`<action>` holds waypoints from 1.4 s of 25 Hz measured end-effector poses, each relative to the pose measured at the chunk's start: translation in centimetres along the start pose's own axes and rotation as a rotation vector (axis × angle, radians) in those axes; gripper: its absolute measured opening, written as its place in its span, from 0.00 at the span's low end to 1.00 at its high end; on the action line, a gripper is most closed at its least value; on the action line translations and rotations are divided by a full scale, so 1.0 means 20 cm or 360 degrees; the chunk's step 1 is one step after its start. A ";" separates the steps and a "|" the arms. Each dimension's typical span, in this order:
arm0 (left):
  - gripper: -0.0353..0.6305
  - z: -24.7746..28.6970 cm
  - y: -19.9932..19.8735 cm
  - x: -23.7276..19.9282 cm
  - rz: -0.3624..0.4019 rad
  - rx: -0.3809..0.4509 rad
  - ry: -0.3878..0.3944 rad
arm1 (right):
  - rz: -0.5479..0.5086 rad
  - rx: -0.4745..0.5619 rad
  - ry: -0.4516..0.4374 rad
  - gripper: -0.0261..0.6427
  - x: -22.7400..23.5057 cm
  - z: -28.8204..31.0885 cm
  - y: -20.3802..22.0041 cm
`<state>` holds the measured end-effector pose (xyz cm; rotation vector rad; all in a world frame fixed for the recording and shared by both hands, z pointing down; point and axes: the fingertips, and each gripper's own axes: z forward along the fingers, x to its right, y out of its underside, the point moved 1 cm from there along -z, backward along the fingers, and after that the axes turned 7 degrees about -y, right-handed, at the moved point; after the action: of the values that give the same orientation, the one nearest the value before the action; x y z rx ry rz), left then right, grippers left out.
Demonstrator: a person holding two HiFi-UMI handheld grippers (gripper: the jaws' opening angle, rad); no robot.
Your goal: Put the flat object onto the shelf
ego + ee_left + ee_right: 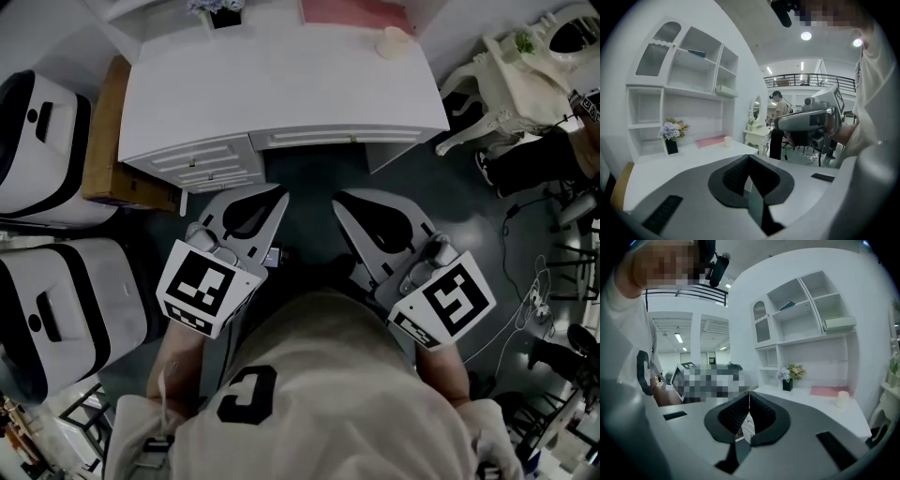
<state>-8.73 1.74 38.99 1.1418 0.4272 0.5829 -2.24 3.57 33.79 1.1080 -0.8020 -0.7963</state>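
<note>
Cream shirt (328, 394), black "C" print. Left gripper (267, 197) & right gripper (349, 199): grey shells, black ribbed pads round jaws. Behind jaws on ea., white cube (204, 286) w/ black sq. markers.

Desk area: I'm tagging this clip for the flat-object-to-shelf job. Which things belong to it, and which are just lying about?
Job:
- pink flat object, lying on the desk
- white shelf unit

Lying about:
- cream candle
- potted flowers
- teal book and pale book, both on the shelves
</note>
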 end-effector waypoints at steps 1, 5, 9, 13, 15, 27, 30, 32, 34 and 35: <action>0.07 0.00 0.00 0.00 0.0000 0.0002 0.0010 | 0.0003 0.0000 0.0010 0.08 -0.01 0.00 0.00; 0.07 -0.01 -0.01 0.01 0.0020 0.0022 0.0031 | 0.0004 0.0007 0.0018 0.08 -0.02 -0.01 -0.01; 0.07 -0.05 -0.02 0.01 0.0005 0.0036 -0.0016 | -0.0022 0.0004 -0.0028 0.07 -0.04 -0.01 -0.02; 0.07 -0.08 0.00 -0.01 -0.0016 0.0018 -0.0076 | -0.0046 0.0007 -0.0086 0.08 -0.07 0.00 -0.03; 0.07 -0.08 0.00 0.00 -0.0019 0.0012 -0.0095 | -0.0043 0.0014 -0.0097 0.08 -0.06 -0.02 -0.02; 0.07 -0.01 -0.08 0.19 0.0037 0.0014 -0.0098 | -0.0028 0.0067 -0.0121 0.07 -0.01 -0.22 0.00; 0.07 0.01 -0.09 0.25 0.0048 0.0019 -0.0091 | -0.0036 0.0071 -0.0131 0.08 0.00 -0.27 0.00; 0.07 0.02 -0.10 0.28 0.0053 0.0021 -0.0090 | -0.0042 0.0071 -0.0134 0.07 0.00 -0.29 0.01; 0.07 0.03 -0.11 0.29 0.0057 0.0025 -0.0092 | -0.0046 0.0071 -0.0136 0.08 0.01 -0.31 0.01; 0.07 0.03 -0.11 0.30 0.0059 0.0027 -0.0095 | -0.0048 0.0072 -0.0136 0.07 0.02 -0.32 0.01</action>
<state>-3.26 4.35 36.97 1.1824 0.3610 0.5769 3.47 6.17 32.46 1.1344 -0.8801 -0.8593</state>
